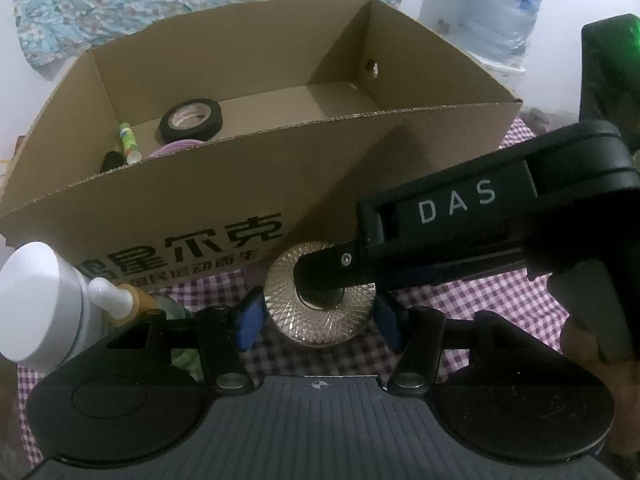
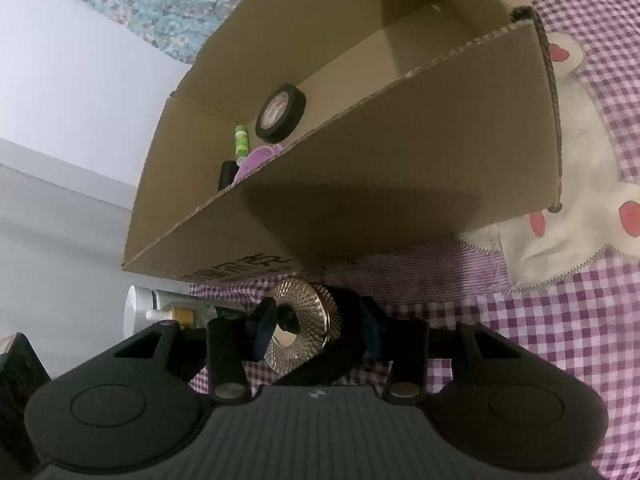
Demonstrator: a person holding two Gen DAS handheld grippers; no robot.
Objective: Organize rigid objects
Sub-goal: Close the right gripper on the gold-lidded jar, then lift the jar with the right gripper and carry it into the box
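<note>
Purple-checked cloth [image 2: 560, 340] covers the surface, with a white wall and flowered blue fabric [image 1: 120, 8] behind. On the cloth stands an open cardboard box [image 1: 240, 184] holding a black tape roll [image 1: 191, 118], a green tube [image 1: 129, 140] and something purple. Just in front of the box sits a gold ridged disc [image 1: 320, 322] with a hole in its middle. The left gripper [image 1: 316, 322] straddles the disc, its blue pads at the rim on either side; whether they press on it cannot be told. The right gripper [image 2: 316, 330] is clamped on the same disc, one finger reaching into its centre hole. White pump bottles [image 1: 48, 300] lie to the left.
</note>
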